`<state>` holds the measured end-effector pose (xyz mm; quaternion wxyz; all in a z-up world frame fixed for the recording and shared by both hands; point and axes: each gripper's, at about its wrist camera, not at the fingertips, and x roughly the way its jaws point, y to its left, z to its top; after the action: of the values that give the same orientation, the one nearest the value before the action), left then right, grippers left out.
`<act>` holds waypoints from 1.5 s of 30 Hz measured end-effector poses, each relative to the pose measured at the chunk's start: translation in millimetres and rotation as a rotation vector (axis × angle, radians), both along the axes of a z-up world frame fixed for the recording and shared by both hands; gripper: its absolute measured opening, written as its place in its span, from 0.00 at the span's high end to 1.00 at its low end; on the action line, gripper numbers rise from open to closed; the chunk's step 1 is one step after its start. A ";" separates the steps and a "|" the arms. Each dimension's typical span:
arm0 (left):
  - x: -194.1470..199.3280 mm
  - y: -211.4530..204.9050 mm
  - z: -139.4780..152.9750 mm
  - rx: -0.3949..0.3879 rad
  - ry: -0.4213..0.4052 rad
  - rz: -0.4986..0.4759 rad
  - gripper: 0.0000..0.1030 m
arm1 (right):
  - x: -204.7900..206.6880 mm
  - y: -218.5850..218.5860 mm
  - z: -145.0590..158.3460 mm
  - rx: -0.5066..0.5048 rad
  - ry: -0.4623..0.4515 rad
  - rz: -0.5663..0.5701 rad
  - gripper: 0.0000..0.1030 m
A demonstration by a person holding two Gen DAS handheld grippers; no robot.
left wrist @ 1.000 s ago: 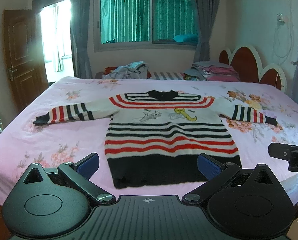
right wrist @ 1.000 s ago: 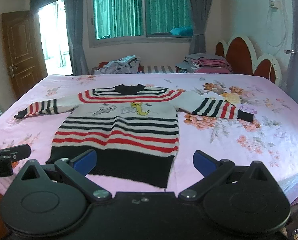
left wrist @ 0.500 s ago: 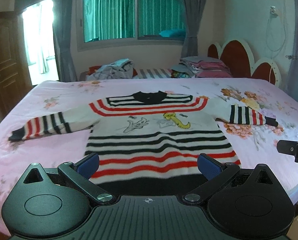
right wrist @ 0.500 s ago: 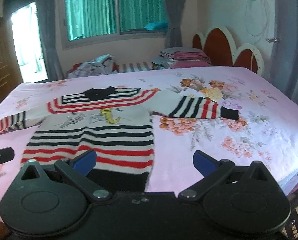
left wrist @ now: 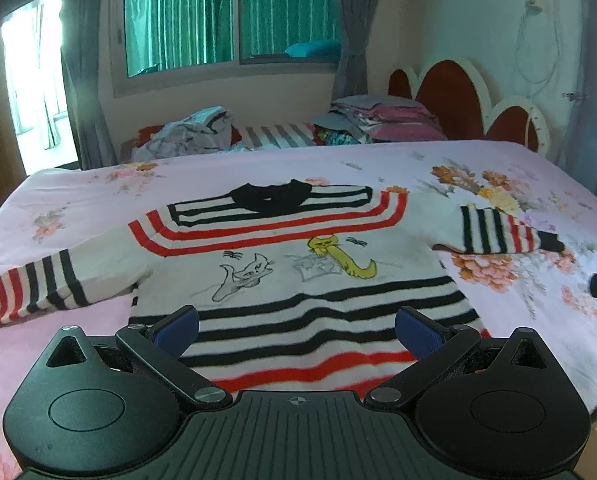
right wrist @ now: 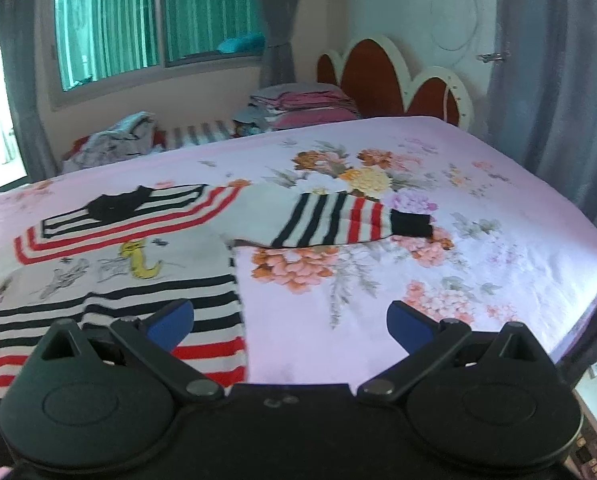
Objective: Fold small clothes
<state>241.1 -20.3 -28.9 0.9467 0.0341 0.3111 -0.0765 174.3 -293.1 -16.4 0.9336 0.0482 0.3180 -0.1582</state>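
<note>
— Sweater (left wrist: 298,272) first: where does it lie?

— Flat on the bed (left wrist: 478,160), front up, spread across the pink flowered sheet (right wrist: 478,208). Collar toward the far side, both sleeves stretched out sideways. Striped black, red and white, with two cats drawn on the chest.

— Any baskets or boxes around?

— None that I can make out. Beyond the far edge of the bed there is a loose heap of clothes (left wrist: 190,132) on the left and a neat folded stack (left wrist: 382,120) nearer the headboard (left wrist: 454,96). Nothing holds them; they just sit there.

— And the tools?

— The left hand-held gripper (left wrist: 296,330) hovers over the lower stripes of the body, fingers spread wide, nothing between them. The right hand-held gripper (right wrist: 290,320) is likewise wide apart and empty, hanging over bare sheet just beside the sweater's right side seam, with the right sleeve (right wrist: 338,220) farther ahead of it.

— Room to work?

— Plenty. Right of the sleeve cuff the sheet runs open to the bed's edge, where a grey curtain (right wrist: 558,100) hangs. The left sleeve (left wrist: 42,288) reaches close to the left margin of the left wrist view, so its cuff is cut off there.
</note>
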 end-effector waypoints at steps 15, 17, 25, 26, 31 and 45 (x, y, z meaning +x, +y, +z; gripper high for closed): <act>114.2 -37.2 -18.2 -0.035 0.006 0.200 0.00 | 105.6 -130.8 -32.1 0.094 -0.105 -0.162 0.07; 134.3 -44.0 -20.1 -0.052 0.025 0.219 0.00 | 124.3 -155.7 -43.7 0.129 -0.098 -0.185 0.16; 188.7 -95.4 -44.2 -0.071 0.063 0.202 0.00 | 174.5 -243.7 -110.2 0.371 -0.069 -0.284 0.37; 193.0 -103.9 -47.4 -0.056 0.075 0.191 0.00 | 175.9 -250.7 -116.1 0.403 -0.075 -0.296 0.42; 207.8 -139.2 -57.5 0.036 0.128 0.142 0.00 | 177.6 -280.3 -139.2 0.569 -0.118 -0.319 0.46; 215.4 -86.4 -60.5 0.160 0.243 0.262 0.00 | 204.2 -279.2 -128.6 0.456 -0.136 -0.272 0.93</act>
<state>456.6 -106.7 -89.4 0.8982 0.0590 0.4301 0.0687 378.5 -572.3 -145.0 0.8879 0.3101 0.2726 -0.2026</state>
